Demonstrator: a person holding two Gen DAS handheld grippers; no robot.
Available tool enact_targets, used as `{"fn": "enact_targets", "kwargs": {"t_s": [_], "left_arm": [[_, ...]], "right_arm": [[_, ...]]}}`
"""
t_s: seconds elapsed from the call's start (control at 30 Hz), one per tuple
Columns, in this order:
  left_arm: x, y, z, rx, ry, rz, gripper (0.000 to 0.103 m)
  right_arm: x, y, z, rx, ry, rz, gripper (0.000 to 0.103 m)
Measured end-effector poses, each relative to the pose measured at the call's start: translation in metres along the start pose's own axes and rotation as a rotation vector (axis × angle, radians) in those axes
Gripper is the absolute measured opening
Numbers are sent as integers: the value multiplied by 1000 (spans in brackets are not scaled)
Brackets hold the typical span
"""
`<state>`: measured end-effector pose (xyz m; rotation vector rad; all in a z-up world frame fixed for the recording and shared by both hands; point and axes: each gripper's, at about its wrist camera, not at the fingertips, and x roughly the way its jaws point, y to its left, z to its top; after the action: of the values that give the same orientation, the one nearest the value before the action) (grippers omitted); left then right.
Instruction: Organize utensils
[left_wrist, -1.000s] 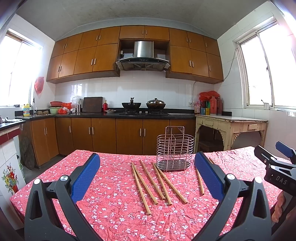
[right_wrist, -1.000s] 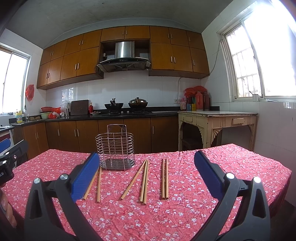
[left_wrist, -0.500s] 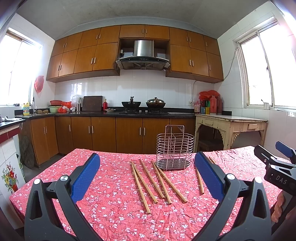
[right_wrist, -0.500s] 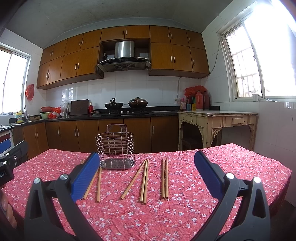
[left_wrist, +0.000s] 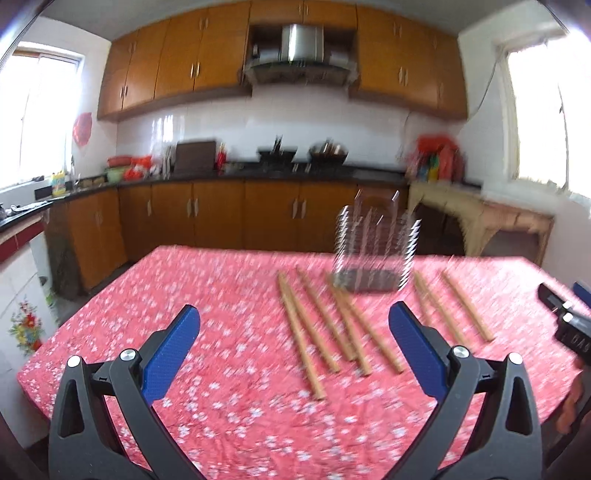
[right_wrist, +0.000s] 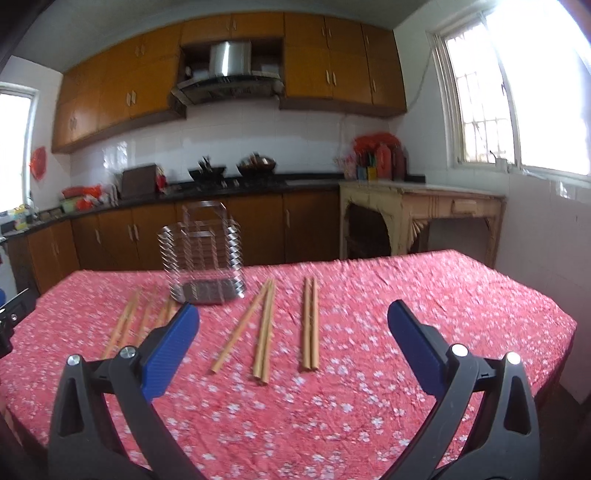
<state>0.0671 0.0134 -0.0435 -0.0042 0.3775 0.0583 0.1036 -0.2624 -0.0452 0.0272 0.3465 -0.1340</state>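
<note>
Several wooden chopsticks (left_wrist: 321, 325) lie spread on a red floral tablecloth (left_wrist: 221, 369), in front of and beside a wire utensil basket (left_wrist: 373, 254). In the right wrist view the basket (right_wrist: 203, 266) stands at the left with chopstick pairs (right_wrist: 309, 325) to its right and more chopsticks (right_wrist: 127, 325) to its left. My left gripper (left_wrist: 291, 343) is open and empty above the table, short of the chopsticks. My right gripper (right_wrist: 291, 343) is open and empty, also short of them. The right gripper's body (left_wrist: 569, 325) shows at the left wrist view's right edge.
Wooden kitchen cabinets (left_wrist: 221, 214) and a counter with a stove stand behind the table. A pale side table (right_wrist: 421, 218) stands at the right under a window. The tablecloth's edges drop off at left and right.
Both grippers have risen and tilted downward toward the table, so the chopsticks and basket now show from higher up. Both views are motion blurred. Both jaws stay open.
</note>
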Motion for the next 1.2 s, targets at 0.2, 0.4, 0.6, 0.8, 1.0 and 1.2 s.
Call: {"fn": "enact_targets", "kwargs": {"t_s": [0.2, 0.4, 0.6, 0.8, 1.0, 1.2], "left_arm": [[42, 2, -4, 18, 168, -15, 101], [74, 5, -5, -9, 277, -44, 99], [103, 5, -9, -36, 375, -67, 87], [113, 7, -12, -37, 408, -68, 84], [122, 8, -11, -45, 437, -71, 78], [133, 7, -16, -37, 491, -81, 66]], "right_arm": [[76, -12, -1, -8, 286, 2, 68], [133, -28, -6, 62, 444, 25, 37], [171, -25, -15, 67, 537, 39, 28], [185, -23, -16, 41, 555, 34, 21], [199, -31, -18, 58, 573, 36, 10], [203, -37, -15, 55, 569, -21, 8]]}}
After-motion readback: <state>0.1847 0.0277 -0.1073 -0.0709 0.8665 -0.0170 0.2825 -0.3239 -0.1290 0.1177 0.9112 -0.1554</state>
